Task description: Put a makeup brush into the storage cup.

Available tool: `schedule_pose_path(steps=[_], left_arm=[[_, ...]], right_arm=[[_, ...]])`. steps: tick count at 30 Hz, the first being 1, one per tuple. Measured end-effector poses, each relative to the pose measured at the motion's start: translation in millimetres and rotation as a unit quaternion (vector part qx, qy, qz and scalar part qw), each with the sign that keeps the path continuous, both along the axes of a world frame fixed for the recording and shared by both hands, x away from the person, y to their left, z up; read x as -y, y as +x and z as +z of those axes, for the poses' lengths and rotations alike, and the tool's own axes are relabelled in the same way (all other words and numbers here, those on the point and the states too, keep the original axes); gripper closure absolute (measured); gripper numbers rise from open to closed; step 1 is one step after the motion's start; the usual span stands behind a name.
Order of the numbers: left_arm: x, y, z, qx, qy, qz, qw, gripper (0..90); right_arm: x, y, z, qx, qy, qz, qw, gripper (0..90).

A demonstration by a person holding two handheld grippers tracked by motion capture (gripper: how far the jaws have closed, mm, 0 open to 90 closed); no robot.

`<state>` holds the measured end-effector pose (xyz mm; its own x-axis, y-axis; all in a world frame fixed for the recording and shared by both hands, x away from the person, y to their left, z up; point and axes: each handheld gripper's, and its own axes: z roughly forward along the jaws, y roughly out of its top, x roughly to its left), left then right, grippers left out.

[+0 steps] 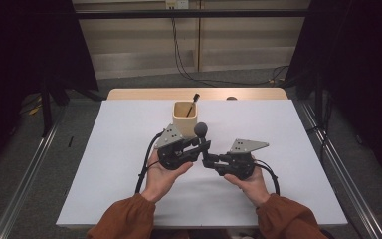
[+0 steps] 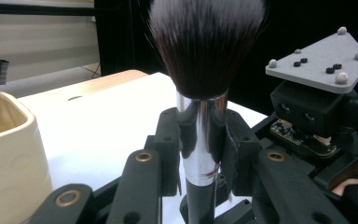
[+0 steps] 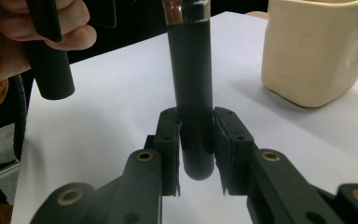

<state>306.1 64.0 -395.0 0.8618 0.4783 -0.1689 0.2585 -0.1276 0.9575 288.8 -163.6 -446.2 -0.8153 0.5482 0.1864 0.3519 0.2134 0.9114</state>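
The left gripper [image 1: 205,145] pinched the silver collar of the makeup brush [image 2: 204,70], its jaws pressed on both sides just below the dark bristles, and the left hand [image 1: 163,174] held it palm up, so the brush stood upright just in front of the cream holder [image 1: 184,116] on the white table [image 1: 119,149]. The right gripper [image 1: 208,160] held the black handle near its lower end, its jaws close on either side of it, and the right hand [image 1: 251,183] carried it from below, pointing toward the left gripper.

brush [image 2: 207,42] bristle tips cropped, cup [image 2: 9,158] cut off
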Motion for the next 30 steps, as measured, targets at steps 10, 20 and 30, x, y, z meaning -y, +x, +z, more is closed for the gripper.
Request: schedule_pose_path(steps=[10,20,30], left_arm=[[0.9,-0.1,-1.2,0.002,0.005,-0.003,1.0,71.0],[-1.5,0.4,-0.4,0.009,0.009,-0.004,0.9999,71.0],[-5.6,2.7,-0.1,0.009,0.004,0.001,0.9999,71.0]], right_arm=[[0.9,-0.4,1.1,-0.003,0.013,0.005,0.9999,57.2],[1.9,-1.1,4.0,0.006,0.022,-0.003,0.9997,28.9],[3.8,-0.3,6.5,0.008,0.032,-0.026,0.9991,5.3]])
